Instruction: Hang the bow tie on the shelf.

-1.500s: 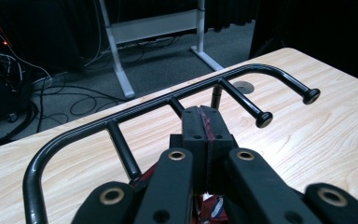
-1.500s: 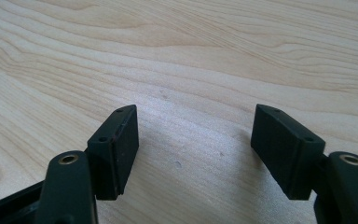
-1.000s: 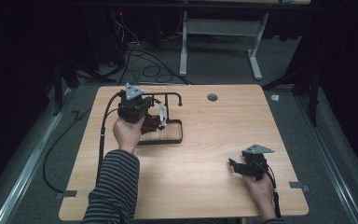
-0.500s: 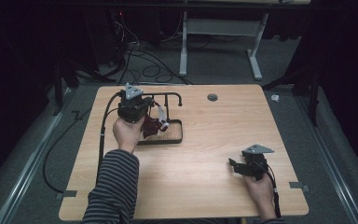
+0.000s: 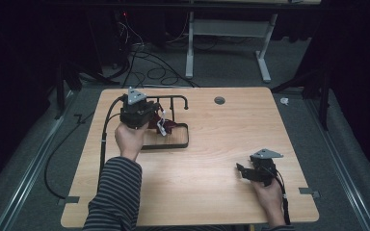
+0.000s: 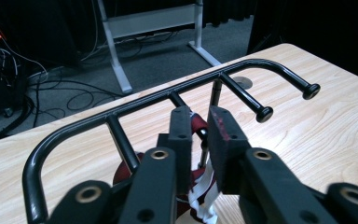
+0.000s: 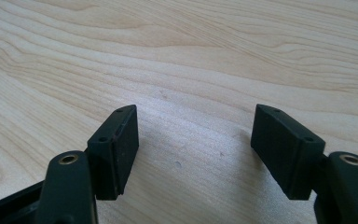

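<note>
The left tongs point(image 6: 199, 135) are standing over the black metal tube rack point(image 6: 135, 105), and their jaws have just been opening: a narrow gap is showing now, with the dark red and white cloth item point(image 6: 200, 186) sitting in it and below it. I cannot tell whether the pads are pressing on the cloth. In the high view the left tongs point(image 5: 155, 119) are hovering at the rack point(image 5: 185, 139) on the far left part of the light wooden surface point(image 5: 207, 192), and the cloth point(image 5: 166, 126) is hanging at the rack's rail, within its frame. The right tongs point(image 7: 193, 149) are gaping wide with nothing between them, resting low over bare wood; in the high view the right tongs point(image 5: 243, 172) are sitting at the near right. Count: 2 tongs, 1 rack, 1 cloth. The rack's top rail is running left to right across the surface, its 2 knobbed pegs pointing toward the right edge.
</note>
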A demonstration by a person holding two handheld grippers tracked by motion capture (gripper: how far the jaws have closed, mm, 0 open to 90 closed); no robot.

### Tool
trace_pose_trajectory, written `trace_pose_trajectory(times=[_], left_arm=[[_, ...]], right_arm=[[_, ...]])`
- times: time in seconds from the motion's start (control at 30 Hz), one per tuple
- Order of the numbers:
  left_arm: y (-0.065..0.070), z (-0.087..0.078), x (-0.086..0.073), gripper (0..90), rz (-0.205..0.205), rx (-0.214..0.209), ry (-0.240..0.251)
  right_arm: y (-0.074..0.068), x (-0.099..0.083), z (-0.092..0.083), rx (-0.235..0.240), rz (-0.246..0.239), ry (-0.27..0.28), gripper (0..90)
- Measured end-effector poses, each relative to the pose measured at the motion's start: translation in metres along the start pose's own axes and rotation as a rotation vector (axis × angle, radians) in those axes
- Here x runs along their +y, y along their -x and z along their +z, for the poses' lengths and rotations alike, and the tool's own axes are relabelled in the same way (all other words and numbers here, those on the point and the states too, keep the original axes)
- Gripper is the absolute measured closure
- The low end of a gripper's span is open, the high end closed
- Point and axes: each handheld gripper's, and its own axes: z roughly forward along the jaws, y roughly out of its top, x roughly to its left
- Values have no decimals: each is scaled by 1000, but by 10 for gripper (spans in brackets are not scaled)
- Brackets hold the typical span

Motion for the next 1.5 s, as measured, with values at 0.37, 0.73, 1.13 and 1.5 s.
trace_pose_trajectory(times=[0.37, 0.73, 1.13, 1.5], left_arm=[[-3, -11, -10, 734, -6, -4, -10], [-6, -23, -16, 718, -8, -9, -23], [-8, -32, -26, 701, -20, -18, -24], [-12, -42, -36, 677, -36, -17, -25]], right_arm=[[0, 0, 0, -2, -3, 1, 335], [0, 0, 0, -3, -4, 3, 335], [0, 0, 0, -3, -5, 2, 336], [0, 0, 0, -5, -7, 1, 336]])
